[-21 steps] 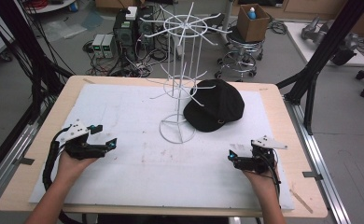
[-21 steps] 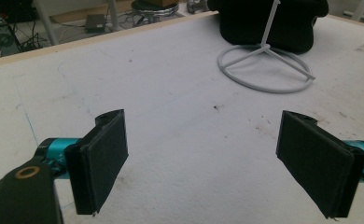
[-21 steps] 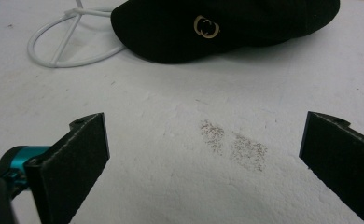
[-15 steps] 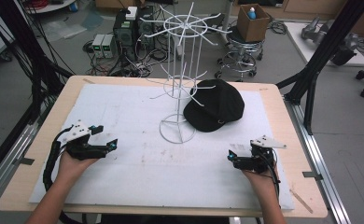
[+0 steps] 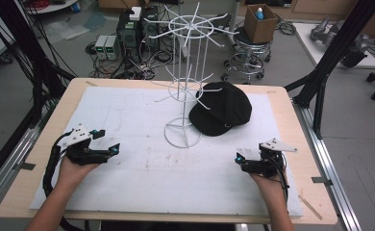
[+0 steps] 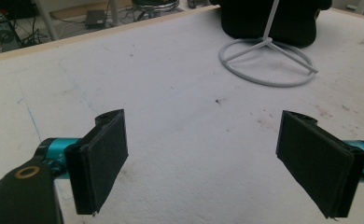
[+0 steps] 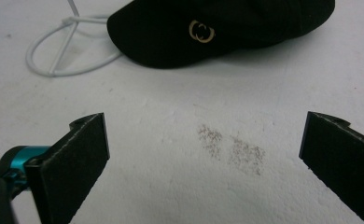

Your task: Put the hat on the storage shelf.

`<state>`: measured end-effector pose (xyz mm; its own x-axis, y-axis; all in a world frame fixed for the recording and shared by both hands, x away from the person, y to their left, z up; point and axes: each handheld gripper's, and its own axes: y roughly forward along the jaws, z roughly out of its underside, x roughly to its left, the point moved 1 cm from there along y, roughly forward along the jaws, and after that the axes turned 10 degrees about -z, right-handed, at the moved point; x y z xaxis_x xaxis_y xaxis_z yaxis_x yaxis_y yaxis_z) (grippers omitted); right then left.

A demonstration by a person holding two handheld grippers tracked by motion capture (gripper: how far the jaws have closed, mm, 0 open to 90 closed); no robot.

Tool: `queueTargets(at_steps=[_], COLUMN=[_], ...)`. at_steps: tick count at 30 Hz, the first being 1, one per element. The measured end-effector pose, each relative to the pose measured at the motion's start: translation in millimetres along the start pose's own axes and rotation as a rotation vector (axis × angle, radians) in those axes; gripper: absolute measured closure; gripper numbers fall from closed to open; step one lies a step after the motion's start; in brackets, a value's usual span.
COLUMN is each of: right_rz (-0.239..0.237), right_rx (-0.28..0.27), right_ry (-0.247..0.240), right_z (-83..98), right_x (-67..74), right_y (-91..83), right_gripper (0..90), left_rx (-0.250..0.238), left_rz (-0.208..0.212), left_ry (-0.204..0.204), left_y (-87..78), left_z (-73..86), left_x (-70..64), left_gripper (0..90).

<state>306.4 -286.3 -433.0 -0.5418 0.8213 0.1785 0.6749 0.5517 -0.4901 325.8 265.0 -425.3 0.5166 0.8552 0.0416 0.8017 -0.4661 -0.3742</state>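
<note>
Between the right gripper's (image 7: pixel 203 154) two black padded jaws lies nothing but bare white mat with a smudge of grey marks; the jaws stand spread wide, and the black cloth cap with a gold emblem (image 7: pixel 217 28) sits ahead of them, well apart, its brim turned toward that gripper. Over on the other side, the left gripper (image 6: pixel 203 163) shows the same state: jaws spread, empty, white mat between them, with the round base ring of the white wire display stand (image 6: pixel 266 60) farther off and the dark cap behind it.

From the high view, the right gripper (image 5: pixel 245 162) rests low near the front right of the worktop (image 5: pixel 291 120), the left gripper (image 5: pixel 106 151) near the front left, each in a person's hand. The cap (image 5: pixel 221 108) lies flat on the mat just beside the stand (image 5: pixel 188 72), touching or nearly touching its base ring; I cannot tell which.

To my eye the work is only starting: reaching for the cap, likely to hang it on one of the stand's wire arms. The right gripper is closer and faces the brim, so it looks the better one to go in. Approaching low and level, pinching the stiff brim edge rather than the soft crown, should give a firm hold. The wire arms jut out over the cap, so lifting it away sideways first would avoid snagging them.
</note>
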Motion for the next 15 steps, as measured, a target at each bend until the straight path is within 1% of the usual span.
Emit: queueTargets(at_steps=[2,4,5,8,9,11,15], right_rz=[-0.006,-0.007,-0.013,0.007,0.009,0.013,0.013], right_rx=[-0.001,-0.003,-0.006,0.008,0.003,-0.011,-0.025], right_ry=[-0.003,-0.006,0.003,-0.01,-0.008,0.004,0.014], right_z=[-4.9,-16.2,-21.7,-40.0,-46.4,-58.0,-75.0], right_x=[-0.3,-2.3,-3.0,-5.9,-6.9,-9.3,-13.6], right_y=[0.0,0.1,0.3,2.1,2.6,3.1,6.2], right_gripper=[0.5,0.5,0.5,0.5,0.5,0.5,0.6], left_rx=[0.0,-0.002,-0.001,-0.003,-0.005,-0.004,-0.001], left_rz=[-0.002,-0.005,-0.004,-0.006,-0.008,-0.007,-0.006], left_ry=[0.001,-0.002,0.0,-0.003,-0.01,-0.011,-0.005], left_y=[-0.2,0.6,0.6,0.3,-0.1,-0.2,0.2], left_z=[0.0,0.0,0.1,0.0,0.0,0.1,0.2], left_x=[-0.1,-0.2,-0.1,0.5,1.2,1.7,0.6], left_gripper=[16.8,16.8,16.9,16.9,16.9,16.9,16.8])
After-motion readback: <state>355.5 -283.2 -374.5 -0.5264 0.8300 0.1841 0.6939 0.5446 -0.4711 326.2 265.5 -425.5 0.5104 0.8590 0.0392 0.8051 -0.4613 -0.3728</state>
